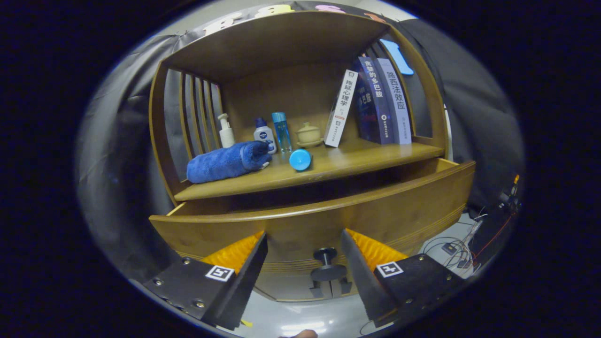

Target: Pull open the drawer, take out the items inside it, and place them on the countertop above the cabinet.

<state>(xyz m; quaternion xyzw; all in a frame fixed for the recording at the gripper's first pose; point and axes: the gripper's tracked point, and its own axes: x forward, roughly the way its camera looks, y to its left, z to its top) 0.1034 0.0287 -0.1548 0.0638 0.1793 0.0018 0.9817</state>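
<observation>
A wooden cabinet's drawer (328, 216) stands pulled out toward me, its curved front just ahead of my fingers. Its dark knob (325, 256) sits low on the front, between my fingertips and untouched. My gripper (304, 239) is open, with nothing held. The drawer's inside is hidden behind its front. On the countertop (375, 159) above lie a rolled blue towel (227, 162) and a blue round cap (300, 159).
At the back of the countertop stand a pump bottle (226, 131), a white bottle (264, 134), a clear blue bottle (281, 131), a small lidded pot (308, 134) and three books (375, 105). Cables and dark gear (488, 225) lie on the floor to the right.
</observation>
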